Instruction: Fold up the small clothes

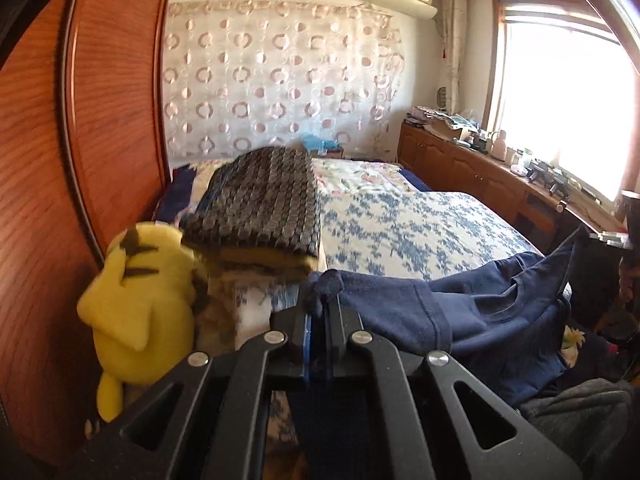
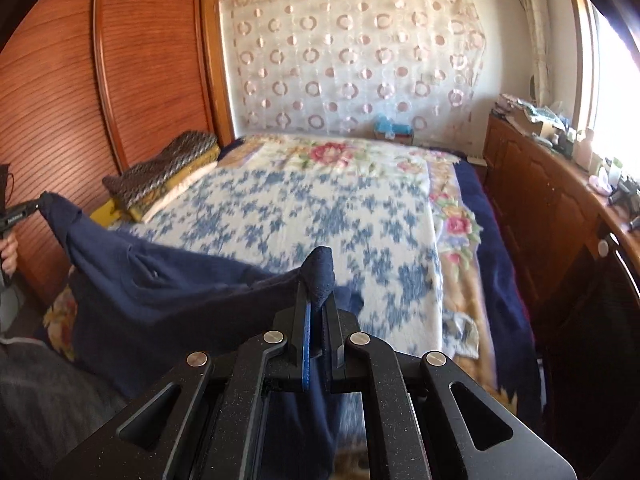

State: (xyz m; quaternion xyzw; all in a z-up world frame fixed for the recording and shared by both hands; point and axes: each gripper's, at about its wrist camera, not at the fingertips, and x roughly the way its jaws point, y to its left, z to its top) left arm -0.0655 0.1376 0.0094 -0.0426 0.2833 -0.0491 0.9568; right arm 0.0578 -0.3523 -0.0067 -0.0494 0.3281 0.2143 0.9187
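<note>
Two corners of the navy garment (image 2: 168,292) sit pinched in our closed left gripper (image 1: 319,300) and right gripper (image 2: 318,280), cloth stretched over the bed's (image 2: 280,208) near edge; beyond, its blue-flowered middle lies bare.

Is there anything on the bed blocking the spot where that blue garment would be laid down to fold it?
Nothing visible does. Both the left gripper and the right gripper are shut on the navy garment, stretched above the bed's near edge. The blue-flowered blanket ahead lies bare; the folded pile sits off by the wardrobe.
</note>
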